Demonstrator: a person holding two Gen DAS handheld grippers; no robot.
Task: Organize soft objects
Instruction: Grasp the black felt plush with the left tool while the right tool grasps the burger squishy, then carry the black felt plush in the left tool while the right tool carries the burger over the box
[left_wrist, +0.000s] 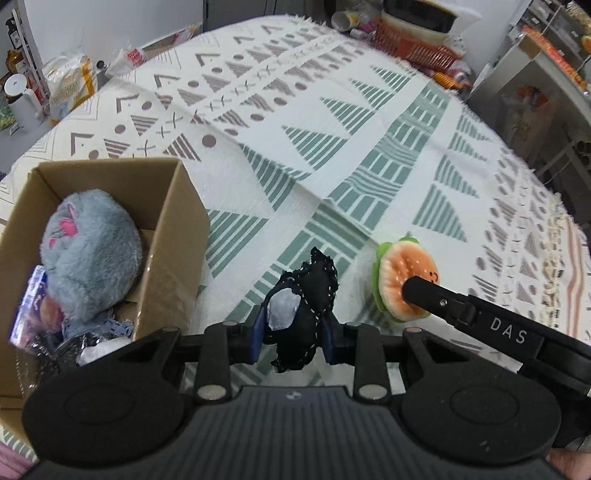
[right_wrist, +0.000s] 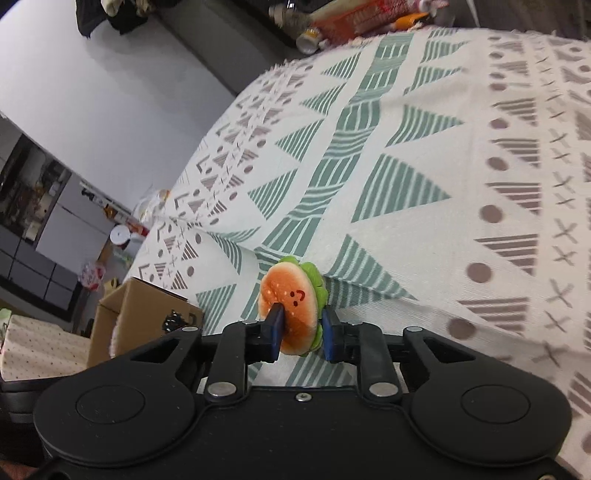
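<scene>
My left gripper (left_wrist: 294, 328) is shut on a black lace-edged fabric piece (left_wrist: 306, 295) with a grey-white patch, held above the patterned cloth just right of the cardboard box (left_wrist: 177, 229). Inside the box lie a grey plush toy (left_wrist: 92, 254) with pink stitching and some other soft items. My right gripper (right_wrist: 301, 328) is shut on a small burger plush (right_wrist: 291, 299) with an orange bun, a little face and green lettuce trim. In the left wrist view the burger plush (left_wrist: 399, 280) hangs to the right, with the right gripper's finger (left_wrist: 428, 291) across it.
A white tablecloth (left_wrist: 332, 147) with green and brown triangles covers the table. An orange basket (left_wrist: 413, 44) and cans sit at the far edge. Bags and a white container (left_wrist: 22, 99) stand beyond the left edge. The box corner (right_wrist: 122, 317) shows at the right wrist view's left.
</scene>
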